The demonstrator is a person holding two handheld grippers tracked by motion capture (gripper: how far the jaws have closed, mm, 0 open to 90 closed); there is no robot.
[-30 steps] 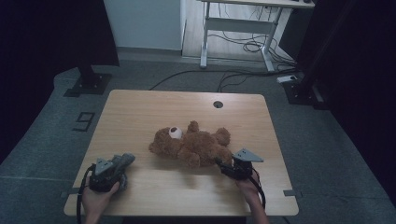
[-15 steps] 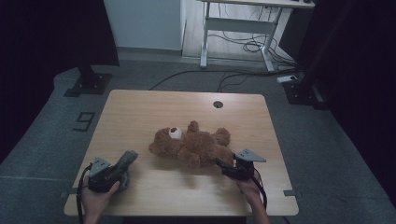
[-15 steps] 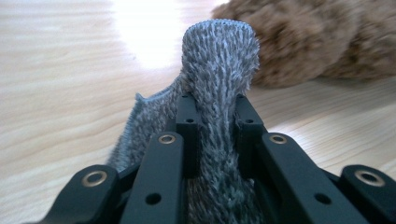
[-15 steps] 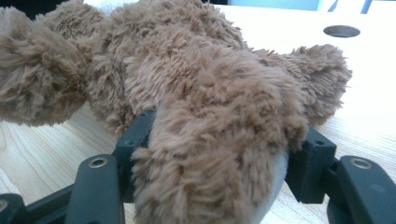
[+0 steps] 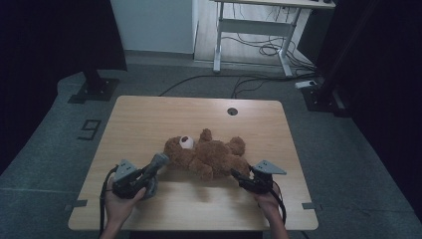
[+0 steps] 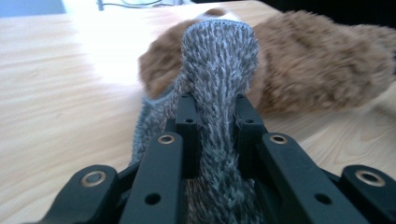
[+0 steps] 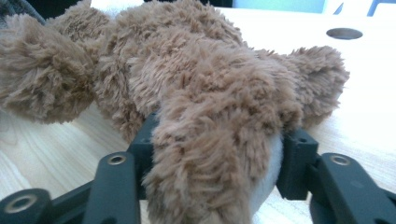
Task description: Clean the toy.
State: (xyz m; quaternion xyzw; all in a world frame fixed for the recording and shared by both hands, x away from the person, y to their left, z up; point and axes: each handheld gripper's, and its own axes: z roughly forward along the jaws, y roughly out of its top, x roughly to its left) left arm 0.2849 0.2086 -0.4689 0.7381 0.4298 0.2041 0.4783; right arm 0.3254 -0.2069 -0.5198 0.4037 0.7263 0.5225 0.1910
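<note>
High view: brown teddy bear (image 5: 209,157) lies on its back near the middle of the wooden table (image 5: 149,119), a bit toward the person's side, head with white muzzle pointing left, legs to the right. Left gripper (image 5: 160,164) comes in from lower left in the person's left hand (image 5: 119,201), clamped on a grey knitted cloth (image 5: 155,170); the cloth's far end sits just beside the bear's head, touching or nearly, can't tell which. Right gripper (image 5: 235,174) comes in from lower right in the right hand (image 5: 266,201), jaw tips at the bear's near leg. Grey floor around the table, a white desk frame (image 5: 249,30) and cables behind. Left gripper view: black jaws pressed tight on both sides of the grey knitted cloth (image 6: 219,84), which stands up between them and blocks the centre; the teddy bear (image 6: 322,70) lies just behind on the table (image 6: 60,93), fur blurred. Right gripper view: jaws have just been closing, and the teddy bear (image 7: 187,93) has one furry leg, with its pale sole, wedged between them, pads pressing on both sides; body and other limbs stretch away on the table (image 7: 369,74), round cable hole (image 7: 344,33) at the far edge.
</note>
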